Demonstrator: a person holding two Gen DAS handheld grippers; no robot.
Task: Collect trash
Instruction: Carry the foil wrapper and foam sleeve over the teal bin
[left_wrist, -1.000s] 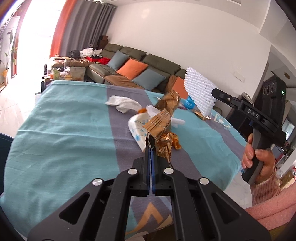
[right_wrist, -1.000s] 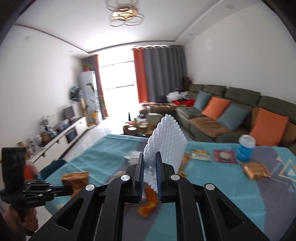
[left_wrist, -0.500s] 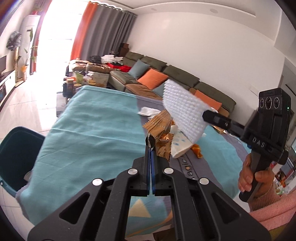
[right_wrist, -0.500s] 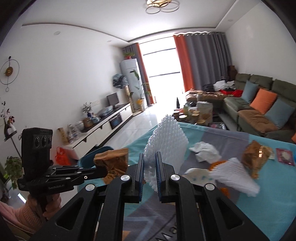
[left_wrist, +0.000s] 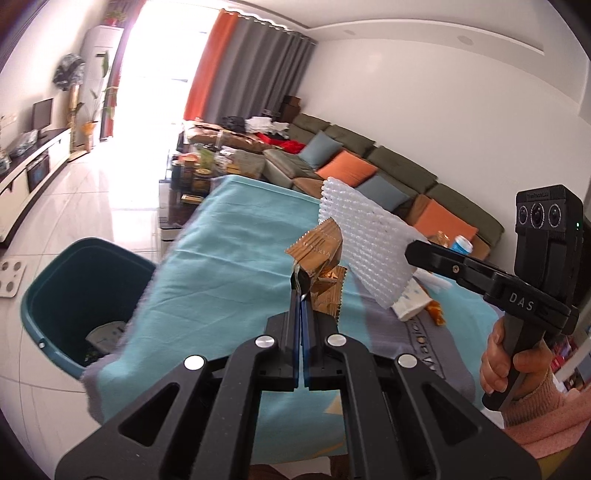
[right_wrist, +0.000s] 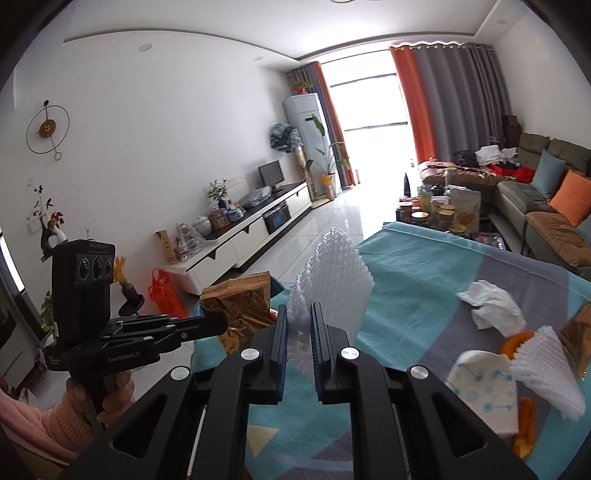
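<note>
Left gripper (left_wrist: 300, 291) clamped tight on one gold wrapper (left_wrist: 318, 246), right gripper (right_wrist: 298, 328) narrowly parted around one white foam net (right_wrist: 334, 273), both above tablecloth (left_wrist: 229, 258), one teal bin (left_wrist: 79, 295) at nine o'clock.

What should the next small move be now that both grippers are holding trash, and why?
Probably carry the left gripper further left until it is over the teal bin, then let go. It is shut on the gold wrapper, still above the tablecloth, while the bin stands on the floor past the table's edge. The right gripper, shut on the white foam net, can follow.
</note>
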